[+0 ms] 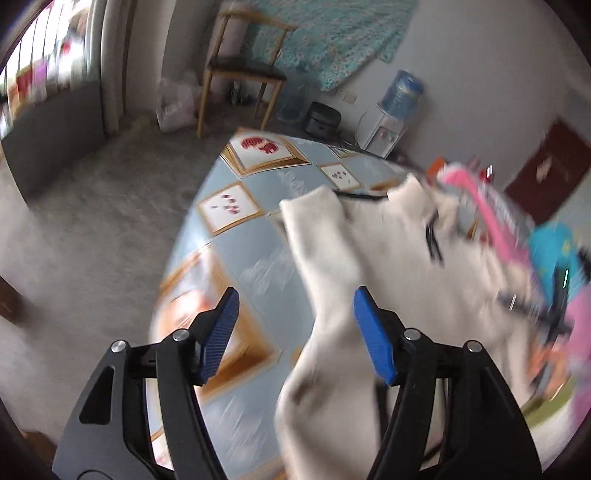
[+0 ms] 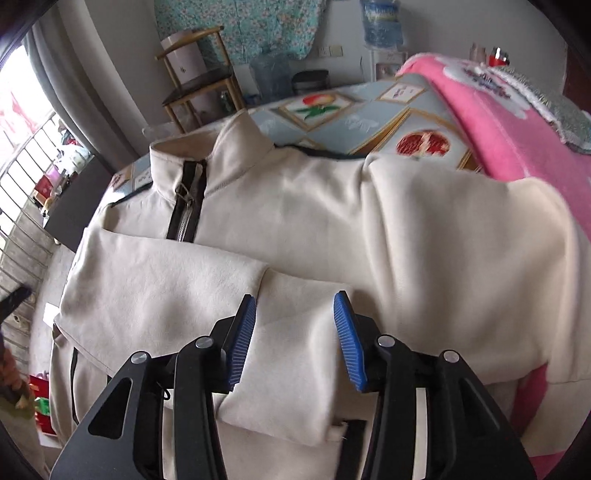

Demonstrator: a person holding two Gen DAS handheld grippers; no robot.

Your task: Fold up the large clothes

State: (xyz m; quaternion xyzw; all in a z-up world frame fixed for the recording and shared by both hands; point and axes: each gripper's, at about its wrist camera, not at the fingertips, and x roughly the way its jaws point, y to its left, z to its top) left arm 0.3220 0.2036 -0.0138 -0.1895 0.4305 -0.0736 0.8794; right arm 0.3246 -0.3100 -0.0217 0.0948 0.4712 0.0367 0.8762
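A cream zip-up jacket [image 2: 295, 206] with a black zipper band [image 2: 186, 206] lies face up on a table with a blue patterned cloth [image 2: 354, 114]. Both sleeves are folded across its front. My right gripper [image 2: 295, 325] is open, its blue pads either side of a folded sleeve cuff [image 2: 291, 332], just above it. In the blurred left wrist view, my left gripper [image 1: 295, 325] is open above the table [image 1: 258, 236]; a cream sleeve [image 1: 325, 266] lies beside its right finger [image 1: 373, 332], not pinched.
A pink garment [image 2: 517, 140] with a glittery patch lies on the table to the right of the jacket. A wooden chair [image 2: 199, 85], water bottles [image 2: 380, 22], a dispenser [image 1: 388, 129] and a hanging teal cloth [image 1: 325, 40] stand by the far wall. Grey floor [image 1: 92, 206] is left of the table.
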